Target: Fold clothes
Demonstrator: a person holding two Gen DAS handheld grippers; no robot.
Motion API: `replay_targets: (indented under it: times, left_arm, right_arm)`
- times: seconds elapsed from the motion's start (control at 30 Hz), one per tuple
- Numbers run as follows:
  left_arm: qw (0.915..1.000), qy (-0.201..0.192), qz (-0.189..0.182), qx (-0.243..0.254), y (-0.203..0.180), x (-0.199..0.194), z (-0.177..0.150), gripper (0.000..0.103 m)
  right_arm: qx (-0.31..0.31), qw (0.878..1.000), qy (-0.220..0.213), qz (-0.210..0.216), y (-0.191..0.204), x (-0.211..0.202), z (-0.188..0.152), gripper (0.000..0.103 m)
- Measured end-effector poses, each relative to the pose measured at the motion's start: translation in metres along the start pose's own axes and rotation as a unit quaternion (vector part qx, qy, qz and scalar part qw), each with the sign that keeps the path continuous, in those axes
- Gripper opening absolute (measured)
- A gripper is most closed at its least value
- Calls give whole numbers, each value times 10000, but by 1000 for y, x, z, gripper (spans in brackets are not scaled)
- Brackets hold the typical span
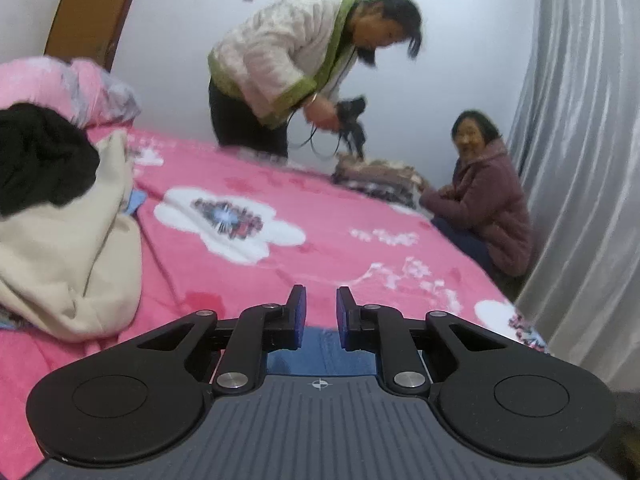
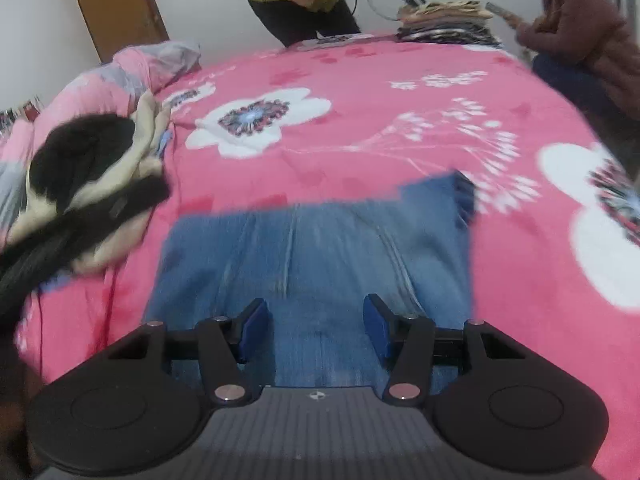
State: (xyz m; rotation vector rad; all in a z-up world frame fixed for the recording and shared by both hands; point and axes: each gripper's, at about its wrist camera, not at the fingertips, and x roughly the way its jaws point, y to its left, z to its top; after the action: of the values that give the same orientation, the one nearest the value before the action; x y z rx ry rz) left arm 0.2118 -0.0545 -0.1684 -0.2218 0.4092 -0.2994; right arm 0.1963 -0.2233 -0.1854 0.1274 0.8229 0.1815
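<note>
Blue jeans lie spread on the pink flowered bed cover, just ahead of and under my right gripper, which is open and empty above the denim. My left gripper hovers low over the bed with its jaws a narrow gap apart and nothing between them; a strip of the blue jeans shows beneath it. A heap of cream and black clothes lies to the left; it also shows in the right wrist view.
A stack of folded clothes sits at the bed's far edge. One person stands bent over there, another sits at the right. A pink quilt is bunched far left. A grey curtain hangs on the right.
</note>
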Motion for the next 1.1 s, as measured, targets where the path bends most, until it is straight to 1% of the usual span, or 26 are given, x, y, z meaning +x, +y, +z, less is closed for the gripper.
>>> replay_targets:
  times: [0.07, 0.13, 0.2, 0.23, 0.27, 0.3, 0.33, 0.37, 0.4, 0.43, 0.47, 0.5, 0.53, 0.63, 0.67, 0.7, 0.73, 0.77, 0.83, 0.87, 0.9, 0.97, 1.0, 1.03, 1.1]
  left_arm:
    - [9998, 153, 48, -91, 4, 6, -1, 16]
    - [9996, 211, -41, -165, 8, 10, -1, 16]
    - [9992, 223, -299, -163, 9, 6, 0, 16]
    - [9986, 250, -449, -138, 9, 6, -1, 16]
    - [9979, 351, -530, -77, 7, 11, -2, 16]
    - [9973, 542, -497, 23, 5, 20, -6, 16]
    - [9953, 891, -341, 133, 3, 34, -12, 16]
    - [9920, 1220, -194, 239, 1, 47, -18, 16]
    - [9910, 1284, -202, 312, 0, 49, -19, 16]
    - [9899, 1347, -210, 384, 0, 52, -19, 16]
    - [9888, 1408, -216, 454, 0, 54, -20, 16]
    - [9881, 1442, -207, 489, 0, 54, -21, 17]
    - [9875, 1476, -196, 527, -1, 54, -21, 18]
    - [9831, 1600, -89, 885, -10, 51, -21, 18]
    - [9821, 1671, -77, 871, -11, 49, -21, 18]
    - [9818, 1772, -115, 680, -7, 48, -18, 18]
    - [9810, 1874, -155, 475, -2, 46, -16, 18]
    - [9797, 1991, -222, 83, 8, 41, -12, 18]
    - [9713, 2252, -407, -644, 24, 29, -8, 18]
    - [9664, 2346, -511, -916, 31, 22, -7, 18]
    - [9618, 2436, -607, -1093, 36, 16, -6, 18]
    - [9527, 2642, -726, -1314, 43, 7, -8, 18]
    - [9545, 2542, -688, -1396, 45, 0, -8, 17]
    - [9581, 2420, -634, -1395, 44, -6, -6, 15]
    - [9698, 2079, -495, -1178, 37, -17, 0, 15]
  right_arm:
    - [-360, 9993, 82, 9, 2, -19, -6, 55]
    - [-672, 9976, 131, -29, 4, -33, 1, 55]
    - [-788, 9968, -53, -115, 2, -49, 16, 57]
    - [-711, 9972, -220, -100, -2, -55, 25, 59]
    - [-465, 9982, -388, 26, -10, -57, 39, 60]
    - [-183, 9986, -467, 186, -18, -53, 51, 63]
    - [78, 9984, -459, 334, -26, -44, 61, 64]
    - [334, 9978, -358, 438, -35, -27, 70, 64]
    - [532, 9976, -133, 427, -42, -5, 75, 64]
    - [579, 9977, 1, 361, -45, 7, 72, 64]
    - [515, 9982, -11, 305, -45, 8, 65, 64]
    - [450, 9987, -24, 248, -45, 9, 57, 68]
    - [385, 9991, -36, 192, -44, 10, 50, 66]
    - [191, 9998, -73, 24, -44, 14, 29, 66]
    - [126, 9999, -85, -32, -44, 15, 21, 66]
    - [61, 9999, -98, -89, -44, 16, 14, 66]
    - [135, 9998, -60, -92, -47, 13, 9, 68]
    - [398, 9992, 75, -56, -56, 7, 5, 72]
    - [1082, 9937, 260, 95, -75, -2, -5, 72]
    - [1221, 9921, 258, 143, -80, -9, -8, 72]
    - [1091, 9938, 205, 79, -78, -19, -8, 73]
    - [556, 9982, 69, -223, -66, -37, -3, 72]
    - [263, 9988, -26, -421, -57, -45, 0, 71]
    - [124, 9987, -152, -475, -52, -51, 5, 71]
    - [97, 9990, -371, -247, -48, -59, 17, 71]
